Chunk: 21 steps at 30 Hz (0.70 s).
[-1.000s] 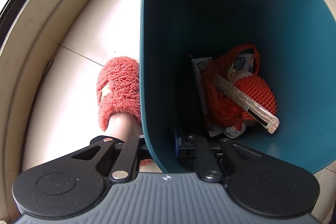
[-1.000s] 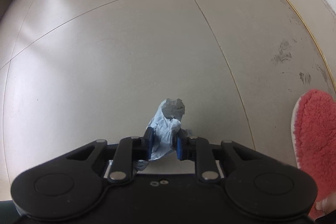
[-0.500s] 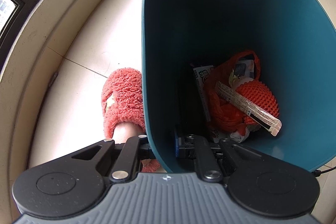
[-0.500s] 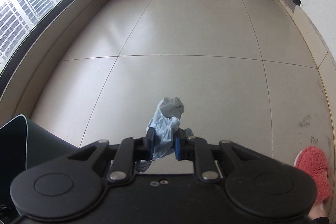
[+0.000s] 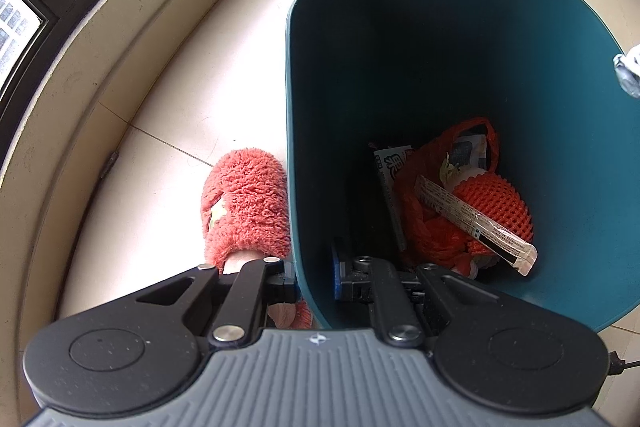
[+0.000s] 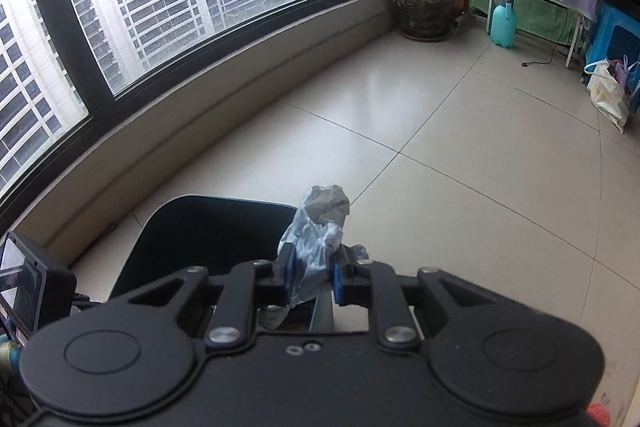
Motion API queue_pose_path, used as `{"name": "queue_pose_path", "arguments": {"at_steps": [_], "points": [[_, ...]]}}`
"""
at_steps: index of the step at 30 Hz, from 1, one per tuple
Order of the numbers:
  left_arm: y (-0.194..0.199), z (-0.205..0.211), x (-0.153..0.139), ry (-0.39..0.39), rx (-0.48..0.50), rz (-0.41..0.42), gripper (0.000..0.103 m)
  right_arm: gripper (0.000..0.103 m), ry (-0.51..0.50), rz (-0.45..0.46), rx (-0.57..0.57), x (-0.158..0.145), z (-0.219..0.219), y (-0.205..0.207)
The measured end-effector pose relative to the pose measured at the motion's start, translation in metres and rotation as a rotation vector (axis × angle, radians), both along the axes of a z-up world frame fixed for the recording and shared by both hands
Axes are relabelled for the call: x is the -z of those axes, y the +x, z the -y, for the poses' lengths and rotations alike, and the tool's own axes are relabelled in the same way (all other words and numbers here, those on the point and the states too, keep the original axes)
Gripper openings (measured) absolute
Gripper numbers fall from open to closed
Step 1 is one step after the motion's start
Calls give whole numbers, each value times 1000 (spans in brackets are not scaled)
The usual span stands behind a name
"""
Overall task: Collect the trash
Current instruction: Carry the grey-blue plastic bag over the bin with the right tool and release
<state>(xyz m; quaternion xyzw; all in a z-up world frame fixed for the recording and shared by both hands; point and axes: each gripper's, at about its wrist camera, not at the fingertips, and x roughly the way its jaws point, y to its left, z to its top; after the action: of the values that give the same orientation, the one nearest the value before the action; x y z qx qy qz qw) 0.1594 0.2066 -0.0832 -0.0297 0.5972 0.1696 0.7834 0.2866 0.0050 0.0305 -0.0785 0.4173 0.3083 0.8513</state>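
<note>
A teal trash bin (image 5: 560,131) fills the left wrist view, with my left gripper (image 5: 314,279) shut on its near rim, one finger outside and one inside. Inside lie an orange plastic bag (image 5: 428,227), an orange foam net (image 5: 500,203) and a long clear wrapper (image 5: 476,219). My right gripper (image 6: 313,273) is shut on a crumpled pale blue tissue wad (image 6: 320,227), held just past the dark bin (image 6: 208,227) in the right wrist view. The wad's tip (image 5: 628,67) shows at the right edge of the left view, above the bin's rim.
A person's foot in a fluffy red slipper (image 5: 248,203) stands against the bin's left side. A curved low wall (image 6: 200,115) under windows runs along the left. Far off stand a plant pot (image 6: 424,7), a blue spray bottle (image 6: 503,23) and bags (image 6: 608,95).
My right gripper rose and swung left with the tissue wad, from low over bare floor to beside the bin. The left gripper kept its hold on the bin and tilted slightly.
</note>
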Motion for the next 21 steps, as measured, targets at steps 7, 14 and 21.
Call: {"name": "queue_pose_path", "arguments": {"at_steps": [7,14,21], "points": [[-2,-5,-4,-21,-4,17,13,17,-127,-12,-139,24,-73,-24],[-5,-11,-6,-44,-6,21,13,17,-249,-74,-165,70,-122,-29],[-5,-15,-6,-53,-2,20,12,17,-324,-195,-123,125,-150,-19]]}}
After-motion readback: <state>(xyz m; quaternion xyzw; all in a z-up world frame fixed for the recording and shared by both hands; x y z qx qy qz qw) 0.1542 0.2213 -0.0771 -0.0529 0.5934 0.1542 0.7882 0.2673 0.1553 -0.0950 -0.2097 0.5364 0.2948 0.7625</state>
